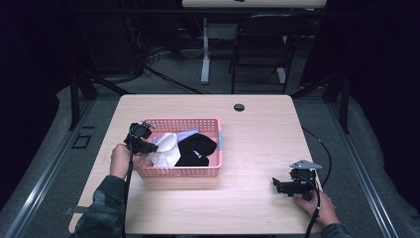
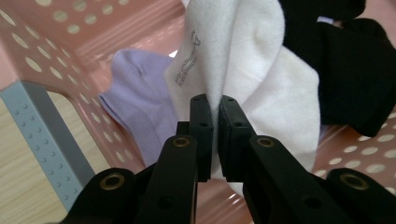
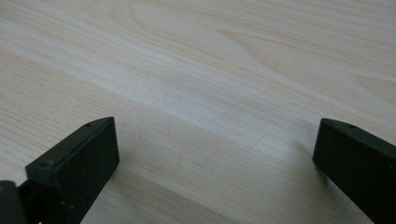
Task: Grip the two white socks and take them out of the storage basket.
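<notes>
— Starting at the left: what is the left gripper (image 1: 148,147) doing?

— It is reaching over the left wall of the pink basket (image 1: 183,172), and its jaws are pinching a fold of the white sock (image 2: 243,74) between them.

— What is lying around that sock?

— A lilac sock (image 2: 135,100) is resting just beside it against the perforated wall, and black socks (image 2: 345,70) are crowding it on the far side, one partly overlapping it. A grey-blue corner post (image 2: 44,135) of the basket is standing near the jaws.

— And moving right across the table (image 1: 257,144)?

— Bare wood is running between the basket and the right gripper (image 1: 278,184), which is sitting well apart, near the front right corner, in the person's right hand (image 1: 319,206). Its jaws are standing wide apart over the wood with nothing between them. A round hole (image 1: 239,107) is showing near the far edge.
</notes>
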### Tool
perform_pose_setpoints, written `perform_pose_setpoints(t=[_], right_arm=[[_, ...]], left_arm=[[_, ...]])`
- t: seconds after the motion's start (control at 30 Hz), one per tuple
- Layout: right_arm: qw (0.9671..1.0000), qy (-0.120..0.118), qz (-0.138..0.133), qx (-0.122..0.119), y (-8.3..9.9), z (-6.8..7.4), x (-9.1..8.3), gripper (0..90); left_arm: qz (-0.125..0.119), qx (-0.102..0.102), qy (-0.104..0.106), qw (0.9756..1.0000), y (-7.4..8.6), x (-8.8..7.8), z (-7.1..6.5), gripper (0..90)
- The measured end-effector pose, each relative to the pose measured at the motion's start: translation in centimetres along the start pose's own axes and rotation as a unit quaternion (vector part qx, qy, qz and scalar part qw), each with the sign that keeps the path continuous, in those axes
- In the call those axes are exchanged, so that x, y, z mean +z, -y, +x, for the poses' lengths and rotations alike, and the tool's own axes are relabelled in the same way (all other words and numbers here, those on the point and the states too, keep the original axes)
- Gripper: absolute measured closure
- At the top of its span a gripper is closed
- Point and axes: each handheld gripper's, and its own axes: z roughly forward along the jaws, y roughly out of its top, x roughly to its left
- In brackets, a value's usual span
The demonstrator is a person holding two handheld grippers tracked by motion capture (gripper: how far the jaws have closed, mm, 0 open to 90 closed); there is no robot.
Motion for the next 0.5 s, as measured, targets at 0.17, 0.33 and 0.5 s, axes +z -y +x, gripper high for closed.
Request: perform_pose_setpoints(t=[0.17,0.33,0.5], right_arm=[[1.0000,0.000,0.000,0.000,0.0,0.0,0.0,0.0],[1.0000,0.000,0.000,0.000,0.0,0.0,0.0,0.0],[1.0000,0.000,0.000,0.000,0.0,0.0,0.0,0.0]], left_arm=[[-0.018,0.010,-0.002,0.9998,-0.1,-1.3,-0.3,85.6],[-0.029,0.016,0.001,0.9995,-0.2,-2.1,-0.3,85.6],[-0.035,0.017,0.000,0.9993,-0.4,-2.8,-0.5,85.6]])
